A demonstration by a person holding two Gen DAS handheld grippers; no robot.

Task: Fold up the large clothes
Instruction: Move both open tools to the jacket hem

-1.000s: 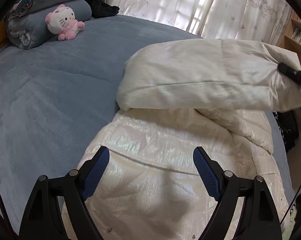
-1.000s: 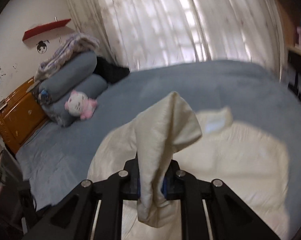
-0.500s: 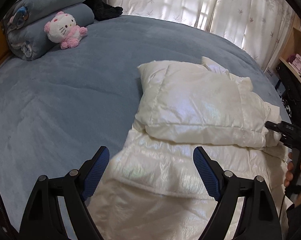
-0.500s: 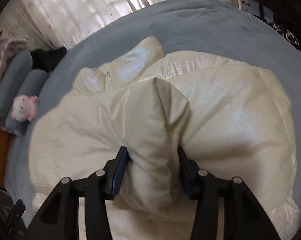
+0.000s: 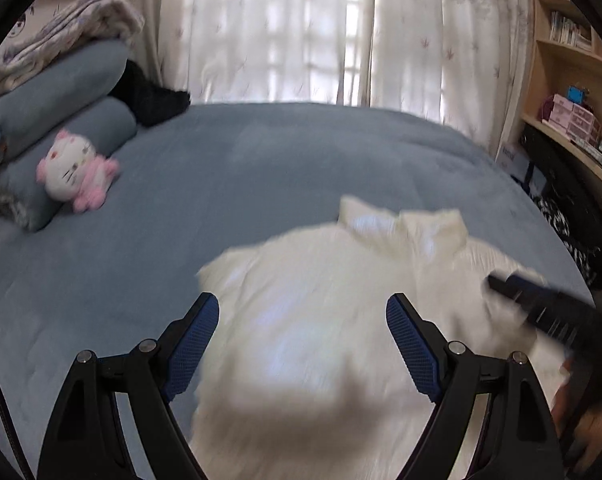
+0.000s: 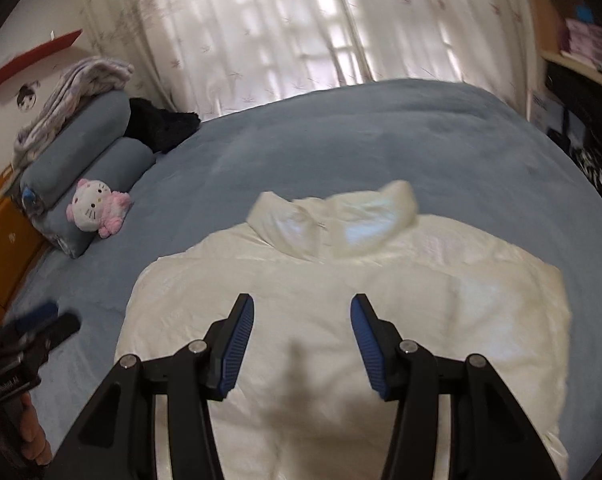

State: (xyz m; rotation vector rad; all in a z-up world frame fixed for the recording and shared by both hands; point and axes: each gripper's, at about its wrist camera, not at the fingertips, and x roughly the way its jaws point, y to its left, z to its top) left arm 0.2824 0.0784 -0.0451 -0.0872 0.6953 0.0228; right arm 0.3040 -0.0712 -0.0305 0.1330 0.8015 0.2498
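Observation:
A cream-white puffy jacket (image 6: 341, 292) lies folded on the blue bed, collar (image 6: 333, 220) at its far end. It also shows in the left wrist view (image 5: 321, 320), blurred. My right gripper (image 6: 301, 336) is open and empty, held above the jacket's near part. My left gripper (image 5: 301, 344) is open and empty above the jacket's near left part. The right gripper shows in the left wrist view (image 5: 541, 304) at the jacket's right edge. The left gripper shows at the left edge of the right wrist view (image 6: 33, 332).
The blue bedspread (image 6: 361, 136) surrounds the jacket. A pink-and-white plush cat (image 6: 97, 208) leans on rolled blue bedding (image 6: 81, 160) at far left. A black garment (image 6: 161, 124) lies by the curtains. Shelves (image 5: 573, 92) stand at right; an orange cabinet (image 6: 1, 248) at left.
My right gripper has let go of the jacket fold and opened; the fold now lies flat. Both grippers have lifted and tilted up, showing more of the room.

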